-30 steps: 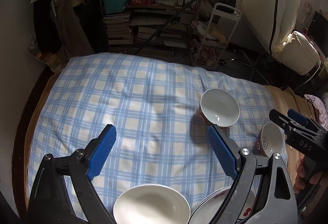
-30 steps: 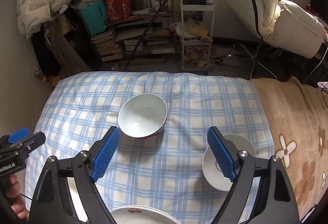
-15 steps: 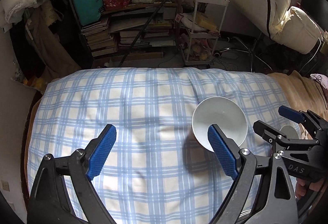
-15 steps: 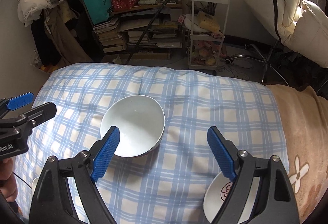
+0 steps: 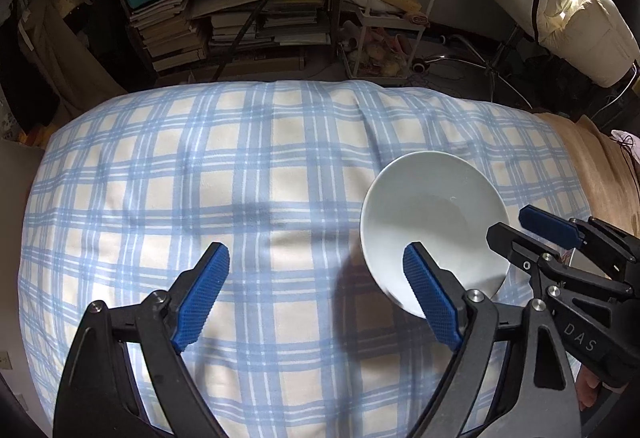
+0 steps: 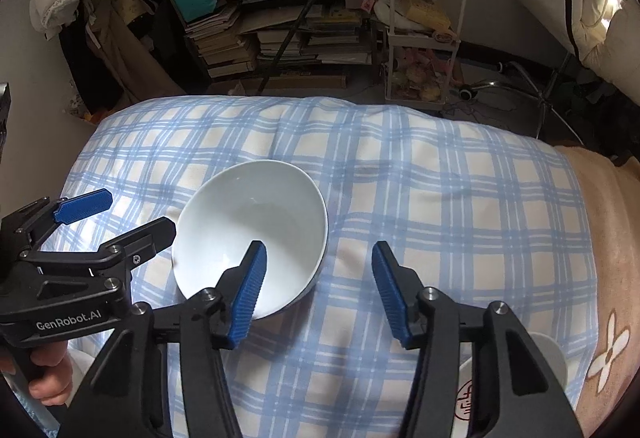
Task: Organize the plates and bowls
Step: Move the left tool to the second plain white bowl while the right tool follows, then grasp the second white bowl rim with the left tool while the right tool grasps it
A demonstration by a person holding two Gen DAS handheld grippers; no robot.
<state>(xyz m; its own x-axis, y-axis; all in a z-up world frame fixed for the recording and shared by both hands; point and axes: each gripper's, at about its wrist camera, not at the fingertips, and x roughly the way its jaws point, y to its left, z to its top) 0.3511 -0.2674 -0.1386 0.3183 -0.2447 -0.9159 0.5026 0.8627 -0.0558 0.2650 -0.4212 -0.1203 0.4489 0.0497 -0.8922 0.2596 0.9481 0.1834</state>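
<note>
A white glazed bowl [image 6: 256, 234], round, smooth and empty, sat on the blue-and-cream plaid quilt [image 6: 420, 205] of the bed; just right of it a second white bowl [image 6: 556, 358] with a red mark showed only in part behind the right hand-held gripper [image 6: 316, 290]. That gripper's ribbed blue jaws were closing, much narrower than a second earlier, its left pad inside the white bowl, rim between the jaws, not yet pinched. The left hand-held gripper [image 5: 316, 294], lower than before, was closing slightly on nothing, its right pad over the bowl's near rim.

both grippers angled down, left gripper [image 5: 316, 294] and right gripper [image 6: 318, 292] closing, unclamped.
</note>
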